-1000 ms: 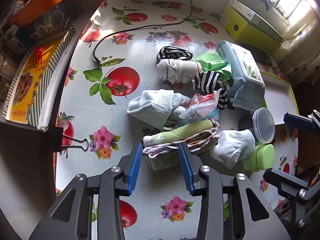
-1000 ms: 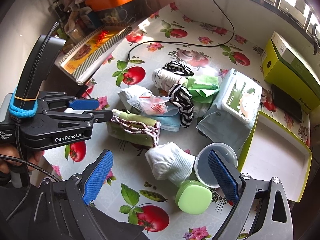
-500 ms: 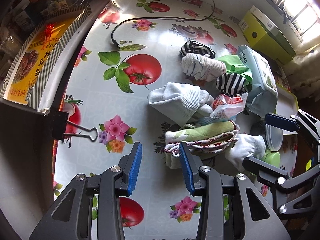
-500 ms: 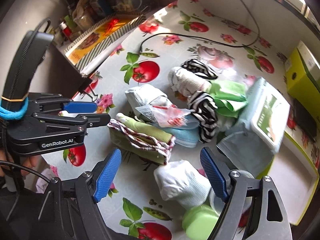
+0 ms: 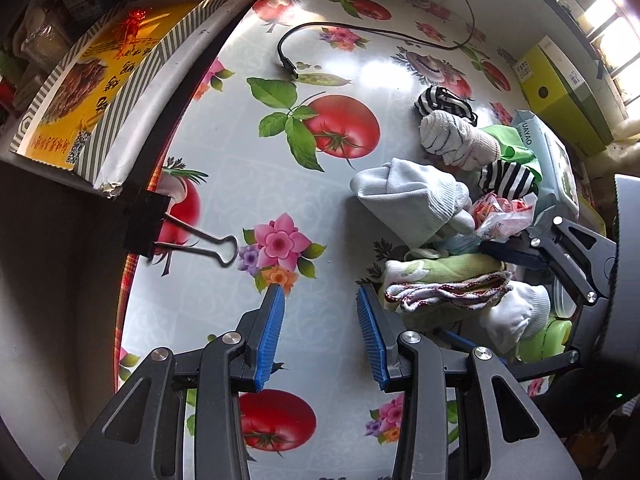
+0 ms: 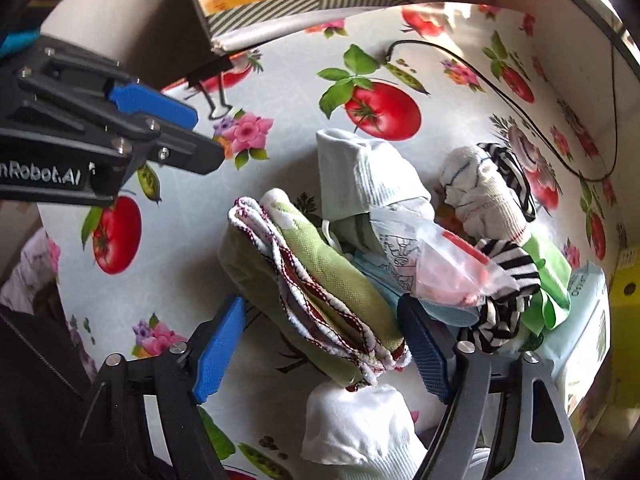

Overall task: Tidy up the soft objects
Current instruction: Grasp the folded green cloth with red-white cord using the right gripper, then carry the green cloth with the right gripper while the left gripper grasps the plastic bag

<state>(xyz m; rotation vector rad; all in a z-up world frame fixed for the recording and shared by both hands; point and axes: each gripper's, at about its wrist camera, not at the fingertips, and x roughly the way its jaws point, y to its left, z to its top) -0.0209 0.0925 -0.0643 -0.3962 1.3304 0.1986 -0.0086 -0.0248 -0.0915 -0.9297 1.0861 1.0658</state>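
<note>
With its jaws just narrowed but not yet pressing, the right hand-held gripper [image 6: 320, 344] is set astride the folded green towel [image 6: 320, 280] in the surface [image 5: 224, 152] pile, presumably for lifting, while the left hand-held gripper [image 5: 320, 336] is held open over bare cloth beside it.

A home, by the tomato-and-flower oilcloth table [image 5: 248, 128] cluttered with socks [image 5: 416, 200], beside a sunlit window [image 5: 600, 4].
</note>
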